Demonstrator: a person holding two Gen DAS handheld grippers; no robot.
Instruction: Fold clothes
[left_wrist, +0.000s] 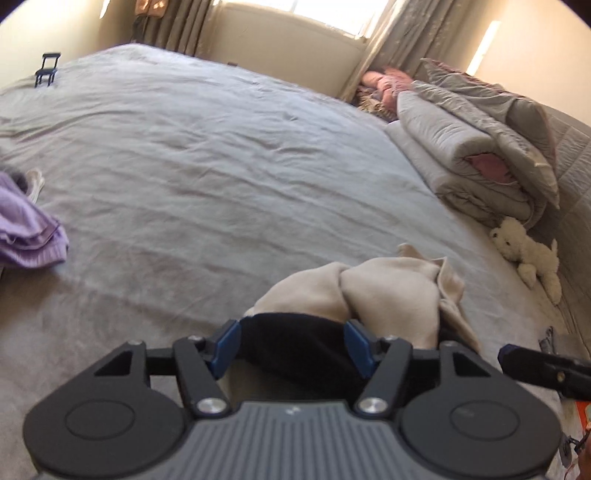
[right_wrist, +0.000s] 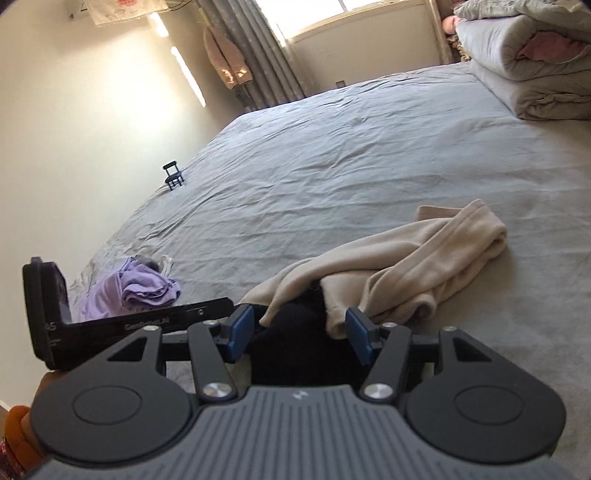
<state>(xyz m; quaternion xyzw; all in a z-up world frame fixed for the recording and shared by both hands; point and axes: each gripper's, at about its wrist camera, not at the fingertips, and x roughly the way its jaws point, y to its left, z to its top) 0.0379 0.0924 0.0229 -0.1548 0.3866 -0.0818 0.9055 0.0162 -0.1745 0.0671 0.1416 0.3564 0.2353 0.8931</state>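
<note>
Clearly soft, light beige garment (right_wrist: 413, 266) with dark fabric (left_wrist: 295, 347) between both spread claws, left gripper (left_wrist: 293, 347) and right gripper (right_wrist: 299, 332); best pinched at edge just ahead.

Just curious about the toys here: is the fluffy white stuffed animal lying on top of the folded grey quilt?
No, the fluffy white stuffed animal lies on the bed beside the folded grey quilt, below its near edge.

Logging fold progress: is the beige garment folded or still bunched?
Bunched. The soft beige fleece garment lies crumpled in uneven rolls on the grey bedsheet, no flat, squared layers.
</note>
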